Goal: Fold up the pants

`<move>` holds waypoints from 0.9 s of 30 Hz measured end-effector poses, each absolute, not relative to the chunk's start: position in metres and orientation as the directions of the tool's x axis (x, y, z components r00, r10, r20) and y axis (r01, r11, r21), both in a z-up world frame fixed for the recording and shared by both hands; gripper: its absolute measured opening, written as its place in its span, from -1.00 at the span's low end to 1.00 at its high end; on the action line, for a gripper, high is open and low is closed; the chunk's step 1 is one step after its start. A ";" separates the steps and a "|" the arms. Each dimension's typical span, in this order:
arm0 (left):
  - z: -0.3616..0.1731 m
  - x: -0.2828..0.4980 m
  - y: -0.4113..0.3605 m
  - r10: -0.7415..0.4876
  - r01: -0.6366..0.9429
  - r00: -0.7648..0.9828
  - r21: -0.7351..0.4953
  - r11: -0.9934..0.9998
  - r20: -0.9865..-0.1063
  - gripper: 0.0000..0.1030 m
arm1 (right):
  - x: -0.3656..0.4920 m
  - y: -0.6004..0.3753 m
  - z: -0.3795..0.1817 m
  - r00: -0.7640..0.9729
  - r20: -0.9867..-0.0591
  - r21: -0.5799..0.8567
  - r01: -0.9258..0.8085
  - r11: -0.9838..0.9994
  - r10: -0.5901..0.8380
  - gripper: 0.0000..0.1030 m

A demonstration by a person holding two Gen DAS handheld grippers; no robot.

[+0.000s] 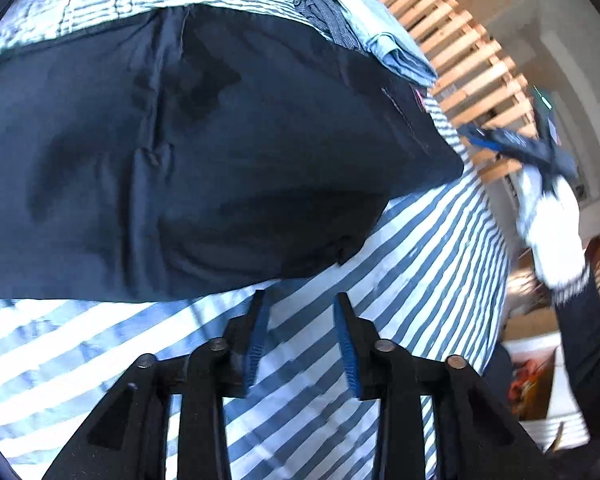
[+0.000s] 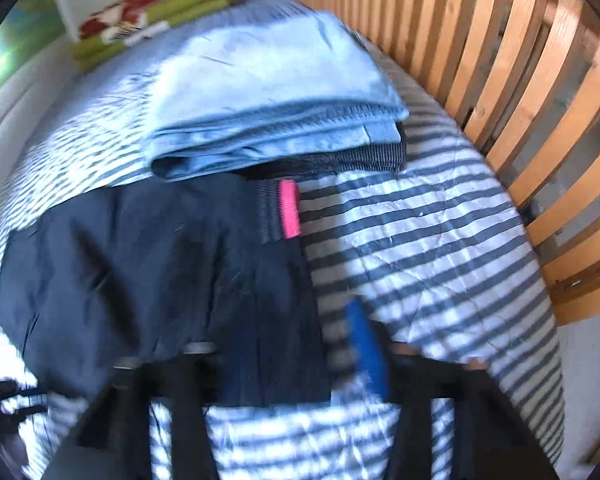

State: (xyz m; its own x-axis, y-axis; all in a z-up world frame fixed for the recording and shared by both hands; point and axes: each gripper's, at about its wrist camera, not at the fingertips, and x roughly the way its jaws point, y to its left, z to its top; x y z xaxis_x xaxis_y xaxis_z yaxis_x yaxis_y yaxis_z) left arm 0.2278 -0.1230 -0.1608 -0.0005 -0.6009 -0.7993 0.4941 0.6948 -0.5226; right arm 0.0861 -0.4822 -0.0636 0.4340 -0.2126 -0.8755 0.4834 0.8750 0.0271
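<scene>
Dark navy pants (image 1: 220,152) lie folded on a blue-and-white striped bed cover (image 1: 420,260), with a pink tag (image 2: 290,208) at the waistband. My left gripper (image 1: 302,312) is open just short of the pants' near edge, with only striped cover between its blue pads (image 1: 256,344). My right gripper (image 2: 300,320) is open over the pants' (image 2: 160,272) near right corner. Its right pad (image 2: 366,352) stands clear of the cloth edge, and the cloth hides the left finger. In the left wrist view, the right gripper (image 1: 516,144) shows blurred at the far right, held by a white-gloved hand (image 1: 552,224).
A folded light-blue garment (image 2: 276,92) lies stacked on a dark knit one (image 2: 360,160) just beyond the pants. A wooden slatted frame (image 2: 500,80) borders the bed on the right. Green and red items (image 2: 148,12) sit at the far end. Boxes (image 1: 536,380) stand beside the bed.
</scene>
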 end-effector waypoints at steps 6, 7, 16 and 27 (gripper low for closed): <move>-0.170 0.232 -0.145 -0.653 0.437 0.069 -0.565 0.700 -0.754 0.16 | 0.062 -0.479 -0.086 0.423 -0.893 0.056 0.450 0.891 -0.157 0.21; -0.171 0.236 -0.149 -0.662 0.415 0.083 -0.578 0.702 -0.745 0.16 | 0.062 -0.477 -0.092 0.422 -0.894 0.062 0.445 0.893 -0.148 0.21; -0.165 0.257 -0.159 -0.699 0.360 0.075 -0.634 0.684 -0.712 -0.74 | 0.091 -0.474 -0.112 0.447 -0.886 0.097 0.438 0.894 -0.123 -0.84; -0.185 0.232 -0.130 -0.683 0.301 -0.082 -0.672 0.677 -0.725 -0.78 | 0.095 -0.467 -0.103 0.353 -0.888 -0.096 0.485 0.869 -0.294 -0.50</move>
